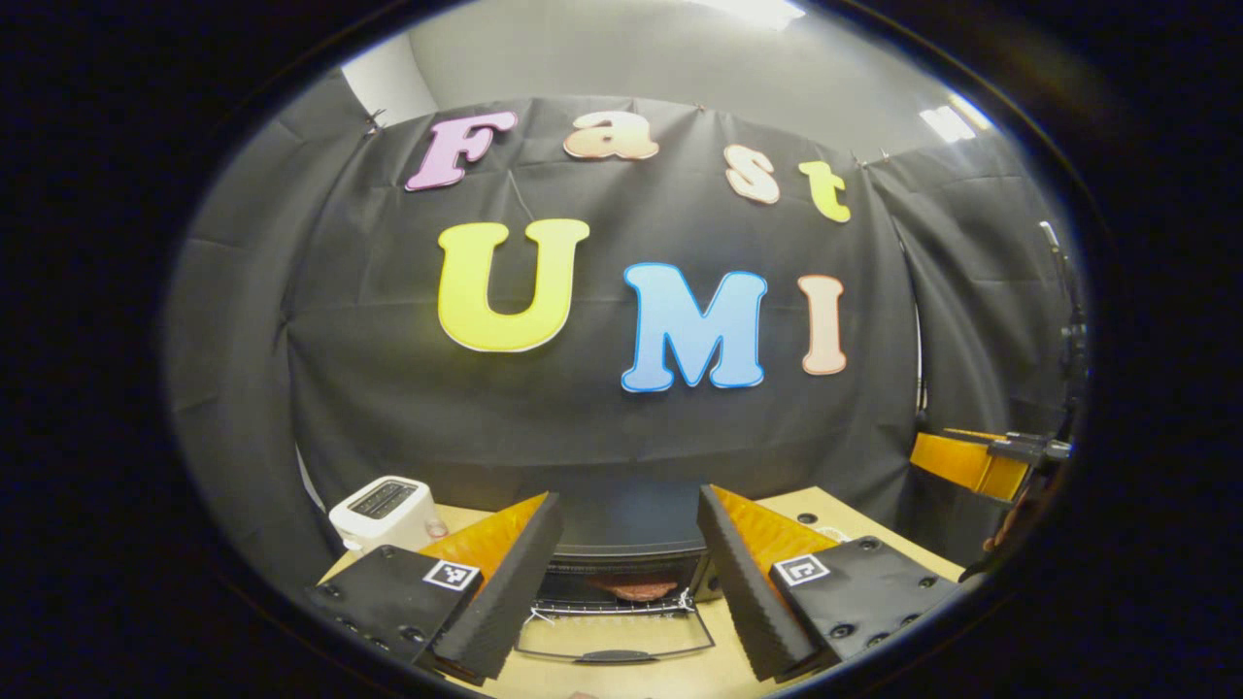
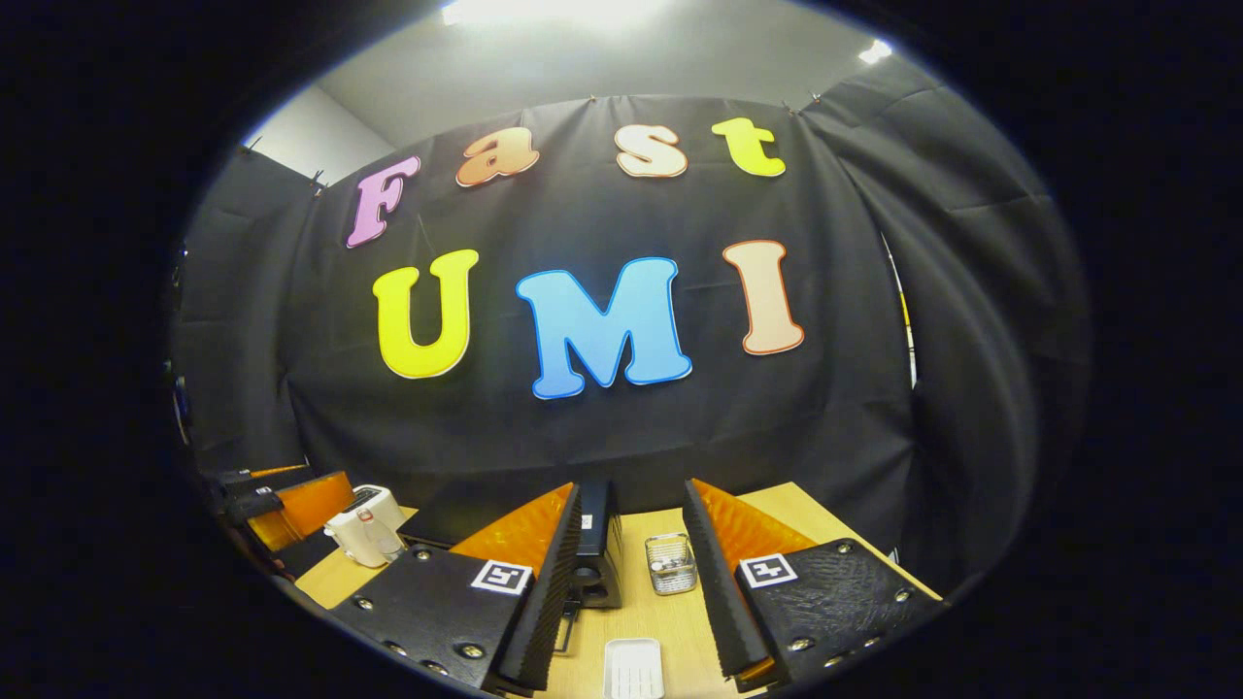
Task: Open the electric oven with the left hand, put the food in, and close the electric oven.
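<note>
Oven (image 1: pixel 621 573) sits on the bench (image 1: pixel 641 670) straight ahead of the left gripper (image 1: pixel 629 582), at six o'clock in the left gripper view, between that gripper's two spread fingers. Its door (image 1: pixel 614 646) hangs folded down toward the camera, and a reddish-brown piece of food (image 1: pixel 633 588) lies on the rack inside. By the look of it, the loading is done and closing the door is what remains.

The left gripper is wide apart and grips nothing; it hovers back from the door, not touching it. The right gripper (image 2: pixel 629 573) is likewise spread and empty, with a white tray (image 2: pixel 633 668) at six o'clock below it and a small wire basket (image 2: pixel 671 563) just beyond. The oven's side (image 2: pixel 594 544) shows close by its left finger.

Risks from here: the door handle is a thin dark bar at the very front edge, low in the view, so a lift aimed too high would push the glass or slip off. A hard swing could jolt the rack and shift the food. A white toaster (image 1: pixel 384 510) stands at eight o'clock, near enough that a wide sweep of the left gripper could knock it.
</note>
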Motion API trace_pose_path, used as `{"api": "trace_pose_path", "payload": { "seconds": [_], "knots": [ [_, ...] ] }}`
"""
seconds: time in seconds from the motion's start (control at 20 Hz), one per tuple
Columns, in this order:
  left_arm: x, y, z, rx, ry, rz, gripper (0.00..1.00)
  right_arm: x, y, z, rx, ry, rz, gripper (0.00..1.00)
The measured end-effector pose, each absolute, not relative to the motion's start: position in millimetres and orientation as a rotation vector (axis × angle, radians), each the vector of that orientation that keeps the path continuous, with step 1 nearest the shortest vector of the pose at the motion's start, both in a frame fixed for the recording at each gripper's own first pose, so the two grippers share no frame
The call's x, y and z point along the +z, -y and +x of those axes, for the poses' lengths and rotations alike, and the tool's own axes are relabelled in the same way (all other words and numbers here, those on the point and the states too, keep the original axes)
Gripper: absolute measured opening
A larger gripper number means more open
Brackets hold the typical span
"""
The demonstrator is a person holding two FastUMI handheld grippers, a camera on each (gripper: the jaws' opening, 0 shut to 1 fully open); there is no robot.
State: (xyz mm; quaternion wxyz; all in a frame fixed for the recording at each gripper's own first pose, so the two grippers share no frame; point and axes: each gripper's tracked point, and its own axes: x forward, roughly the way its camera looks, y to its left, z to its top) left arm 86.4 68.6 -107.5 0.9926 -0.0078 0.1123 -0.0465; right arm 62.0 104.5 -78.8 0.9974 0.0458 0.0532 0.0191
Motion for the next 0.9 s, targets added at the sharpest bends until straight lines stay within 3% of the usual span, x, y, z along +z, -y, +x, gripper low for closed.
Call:
{"api": "trace_pose_path", "payload": {
  "seconds": [0.05,0.1,0.25,0.35,0.6,0.9],
  "knots": [
    [-115,-65,87,-0.097,-0.251,-0.021,0.92,-81,-103,62,0.038,-0.115,0.093,0.65],
    [-126,-62,87,-0.100,-0.282,-0.032,0.98,-84,-102,64,0.036,-0.123,0.094,0.68],
    [-169,-52,83,-0.124,-0.414,-0.072,0.95,-92,-96,65,0.029,-0.143,0.100,0.76],
    [-211,-51,77,-0.124,-0.534,-0.081,0.98,-95,-91,68,0.026,-0.151,0.101,0.77],
    [-316,-54,42,-0.103,-0.830,-0.057,0.95,-101,-78,64,0.000,-0.164,0.099,0.77],
    [-385,-60,16,-0.110,-1.010,-0.004,0.95,-115,-51,55,-0.055,-0.194,0.101,0.77]
  ]
}}
